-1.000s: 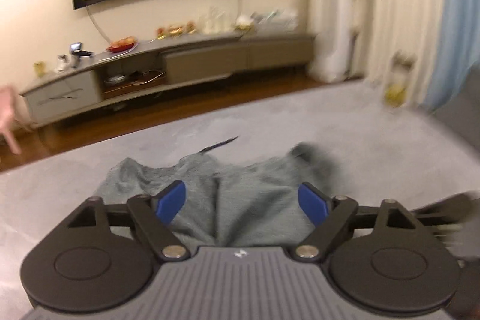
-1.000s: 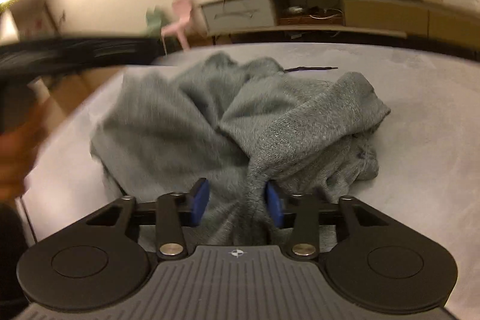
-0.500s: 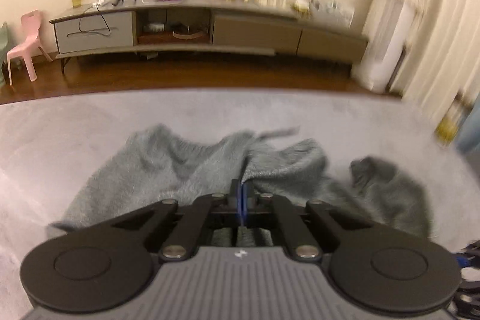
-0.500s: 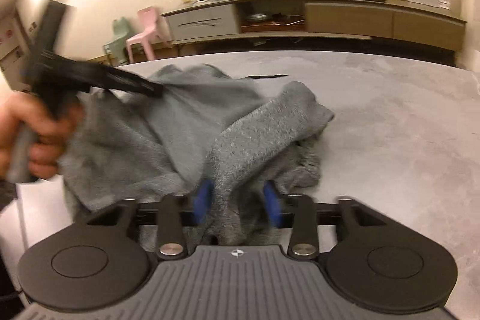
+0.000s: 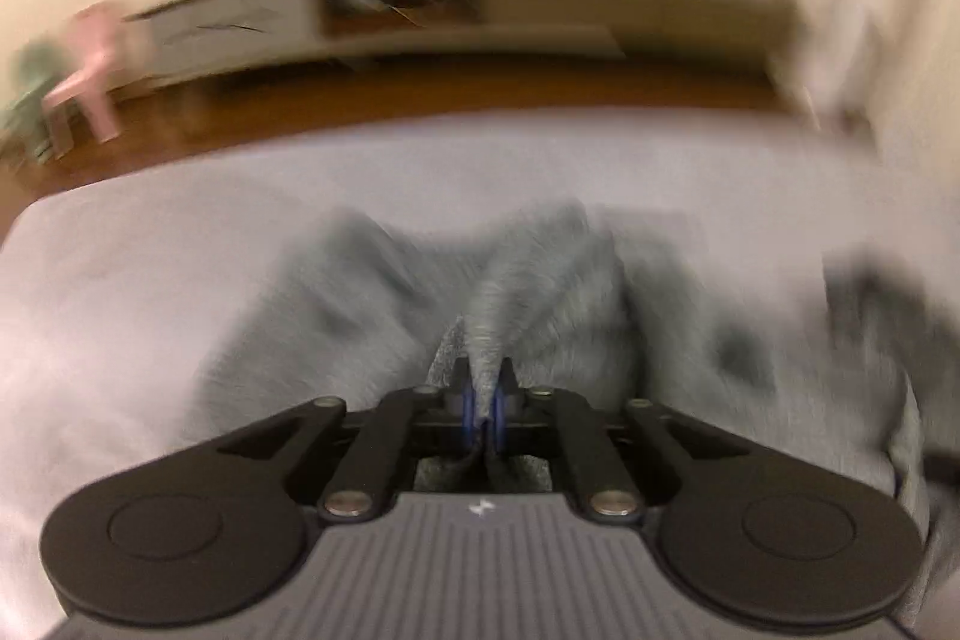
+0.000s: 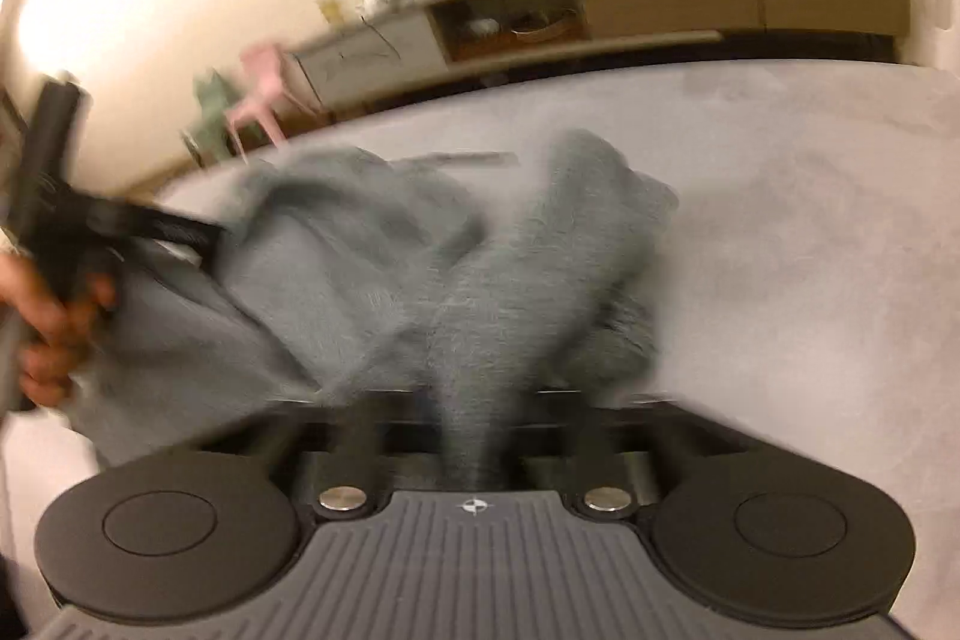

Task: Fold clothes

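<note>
Pinching a raised ridge of the grey garment, the left gripper has its blue pads pressed together on the cloth, likely to lift one edge so the crumpled piece can be spread before folding; the fabric fans out ahead of and to both sides of the claw on the pale table. Seen from the right wrist, the right gripper is clamped on another thick, fuzzy bunch rising straight ahead of it, while a hand holds the other tool far left.

A home living room: long low TV cabinet, wooden floor, small pink child's chair, pale curtains.
</note>
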{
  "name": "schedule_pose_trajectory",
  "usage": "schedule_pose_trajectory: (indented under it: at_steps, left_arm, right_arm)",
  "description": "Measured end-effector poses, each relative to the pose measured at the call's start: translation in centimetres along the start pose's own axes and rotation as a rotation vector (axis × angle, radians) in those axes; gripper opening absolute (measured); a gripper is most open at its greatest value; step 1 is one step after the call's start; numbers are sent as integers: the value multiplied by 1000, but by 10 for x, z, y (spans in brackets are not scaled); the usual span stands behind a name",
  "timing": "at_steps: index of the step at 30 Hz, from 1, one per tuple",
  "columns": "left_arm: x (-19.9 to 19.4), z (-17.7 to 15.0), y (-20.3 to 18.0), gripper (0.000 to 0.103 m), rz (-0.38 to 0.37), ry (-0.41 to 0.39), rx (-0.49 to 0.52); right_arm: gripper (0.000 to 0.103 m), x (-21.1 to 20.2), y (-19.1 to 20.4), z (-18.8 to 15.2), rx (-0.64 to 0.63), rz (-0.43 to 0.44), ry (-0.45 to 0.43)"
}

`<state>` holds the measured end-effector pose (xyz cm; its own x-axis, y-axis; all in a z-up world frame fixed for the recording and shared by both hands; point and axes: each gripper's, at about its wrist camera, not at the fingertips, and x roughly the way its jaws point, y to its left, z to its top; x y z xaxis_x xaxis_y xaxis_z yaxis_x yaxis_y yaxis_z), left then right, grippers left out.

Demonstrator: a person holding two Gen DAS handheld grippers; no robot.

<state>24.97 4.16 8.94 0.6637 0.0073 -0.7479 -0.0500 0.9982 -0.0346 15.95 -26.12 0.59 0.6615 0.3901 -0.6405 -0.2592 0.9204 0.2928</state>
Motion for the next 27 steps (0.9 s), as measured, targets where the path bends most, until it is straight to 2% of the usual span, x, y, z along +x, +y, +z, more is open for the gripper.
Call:
schedule_pose_trajectory:
  at_steps: [2,4,6,9,11,12,13,14,15,16,19,21,24,25,26,27]
  left_arm:
    - [-42,4,46,5,2,-112,-185]
    - [-82,-6,89,6,-2,-187,-309]
    - [-105,-26,114,7,18,-180,-339]
    - [-105,-60,129,18,9,-52,-292]
    - [-120,-79,146,26,25,-78,-319]
    - [-128,-85,154,42,40,-109,-335]
    - [-135,-90,161,56,53,-138,-349]
    - [-134,-90,157,60,52,-145,-330]
    - [-133,-90,153,65,52,-151,-311]
    - [-133,-90,149,68,51,-158,-292]
    - [-123,-97,137,76,-2,-151,-239]
    - [-108,-109,132,77,-22,-136,-219]
    - [-88,-118,125,76,-50,-82,-208]
    - [-80,-121,124,72,-61,-64,-207]
    - [-68,-116,125,64,-65,-42,-207]
    - [-60,-116,125,29,-55,-21,-200]
  right_arm:
    - [3,-29,-17,13,21,-68,-73]
    - [3,-68,-34,24,45,-132,-155]
    - [3,-92,-40,23,-10,-270,-190]
    - [4,-90,-50,11,-60,-424,-129]
    - [12,-84,-54,7,-32,-479,-116]
    - [20,-86,-51,5,-15,-504,-142]
    - [34,-92,-47,5,4,-515,-185]
    - [44,-101,-36,5,20,-496,-251]
    - [65,-108,-23,4,24,-466,-311]
    - [76,-111,-11,3,13,-437,-341]
    - [81,-106,25,2,-45,-345,-368]
    - [81,-84,46,6,-98,-290,-329]
    - [82,-52,64,14,-150,-289,-293]
    - [82,-41,65,17,-156,-282,-270]
    - [82,-25,64,22,-152,-269,-208]
    - [75,-5,60,25,-149,-268,-126]
